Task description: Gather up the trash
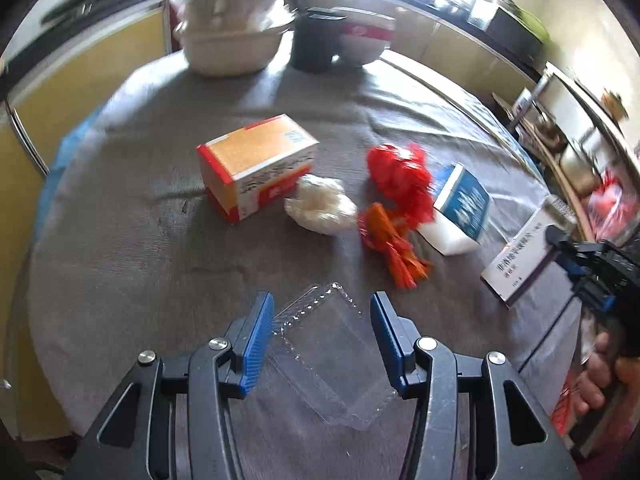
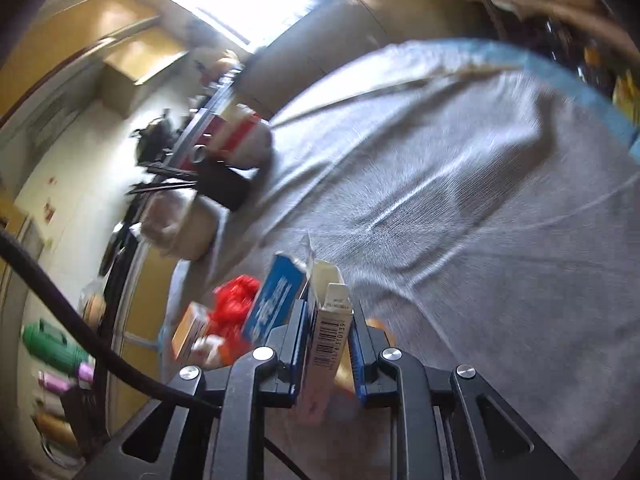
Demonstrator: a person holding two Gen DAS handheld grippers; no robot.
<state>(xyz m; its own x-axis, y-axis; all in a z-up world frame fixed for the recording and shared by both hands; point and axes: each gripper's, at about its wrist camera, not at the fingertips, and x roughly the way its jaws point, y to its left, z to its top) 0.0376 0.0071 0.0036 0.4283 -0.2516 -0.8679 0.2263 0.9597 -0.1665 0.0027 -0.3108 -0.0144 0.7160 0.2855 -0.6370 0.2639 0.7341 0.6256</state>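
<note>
My left gripper (image 1: 322,316) is open above a clear plastic lid (image 1: 332,354) lying flat on the grey cloth; the lid sits between the blue pads without touching them. Beyond it lie an orange-and-white carton (image 1: 256,166), a crumpled white wrapper (image 1: 320,204), red plastic (image 1: 400,172), orange shreds (image 1: 394,248) and a blue-and-white box (image 1: 460,208). My right gripper (image 2: 326,326) is shut on a white box with a barcode (image 2: 328,332), lifted and tilted; the same box (image 1: 520,258) shows at the right of the left wrist view, held by the right gripper (image 1: 560,246).
At the table's far edge stand a large beige lidded container (image 1: 230,28), a black cup (image 1: 316,40) and a red-and-white bowl (image 1: 364,38). The round table (image 1: 140,260) has a grey cloth. Shelves with clutter stand at the right (image 1: 580,140).
</note>
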